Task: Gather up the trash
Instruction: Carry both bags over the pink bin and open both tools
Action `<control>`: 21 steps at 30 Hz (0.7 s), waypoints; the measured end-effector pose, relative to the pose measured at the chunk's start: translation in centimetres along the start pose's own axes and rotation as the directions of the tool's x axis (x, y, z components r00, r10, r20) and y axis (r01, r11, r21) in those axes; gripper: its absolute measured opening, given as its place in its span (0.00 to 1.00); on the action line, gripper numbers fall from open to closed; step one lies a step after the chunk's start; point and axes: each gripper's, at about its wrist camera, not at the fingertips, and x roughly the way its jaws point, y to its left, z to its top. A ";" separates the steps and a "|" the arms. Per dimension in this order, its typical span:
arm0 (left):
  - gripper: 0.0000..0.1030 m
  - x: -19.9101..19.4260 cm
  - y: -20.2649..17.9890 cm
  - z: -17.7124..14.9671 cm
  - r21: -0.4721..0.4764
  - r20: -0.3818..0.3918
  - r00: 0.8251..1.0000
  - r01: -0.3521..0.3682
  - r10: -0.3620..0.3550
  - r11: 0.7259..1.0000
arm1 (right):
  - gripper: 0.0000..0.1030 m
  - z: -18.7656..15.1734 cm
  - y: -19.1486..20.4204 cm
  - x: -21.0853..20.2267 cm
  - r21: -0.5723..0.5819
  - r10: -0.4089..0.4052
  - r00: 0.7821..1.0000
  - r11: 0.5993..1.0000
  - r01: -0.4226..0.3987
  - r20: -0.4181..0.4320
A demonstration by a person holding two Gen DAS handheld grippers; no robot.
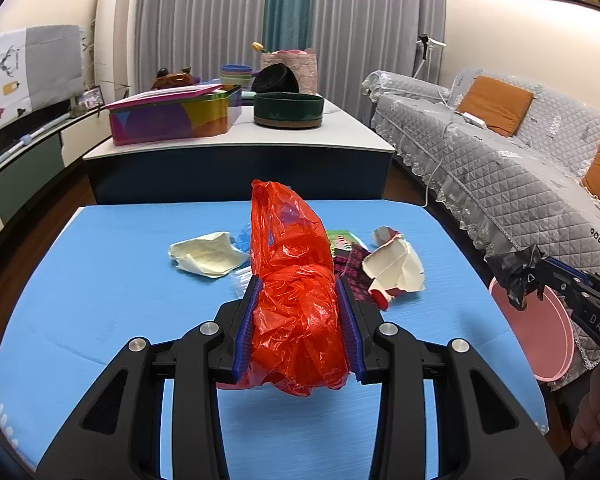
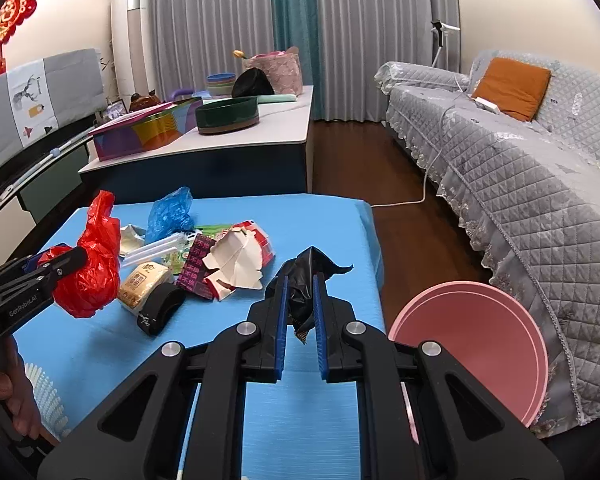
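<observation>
My left gripper [image 1: 298,292] is shut on a crumpled red plastic bag [image 1: 296,280] held above the blue table [image 1: 100,280]; it also shows in the right wrist view [image 2: 92,268]. My right gripper [image 2: 300,284] is shut on a black plastic wrapper [image 2: 306,280] near the table's right edge, also seen in the left wrist view [image 1: 518,272]. A pink bin [image 2: 476,344] stands on the floor right of the table. Trash lies mid-table: a torn white and red carton [image 2: 240,260], a blue bag [image 2: 170,212], crumpled paper [image 1: 208,256], a snack packet [image 2: 142,282].
A black tape dispenser [image 2: 162,306] lies by the trash. A white table [image 2: 260,128] behind holds a colourful tin [image 2: 148,128] and a dark green bowl [image 2: 228,114]. A grey covered sofa [image 2: 520,168] runs along the right, past the bin.
</observation>
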 end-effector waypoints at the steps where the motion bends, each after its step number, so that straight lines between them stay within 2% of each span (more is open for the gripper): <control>1: 0.36 0.0 -0.2 0.0 0.002 0.002 1.000 0.002 -0.002 1.000 | 0.12 0.0 -0.1 -0.1 0.000 -0.002 1.000 1.000 0.002 0.001; 21: 0.36 -0.3 -4.6 0.3 0.066 0.025 0.998 0.060 -0.062 0.996 | 0.12 0.2 -3.6 -2.0 0.036 -0.060 0.997 0.998 0.058 0.039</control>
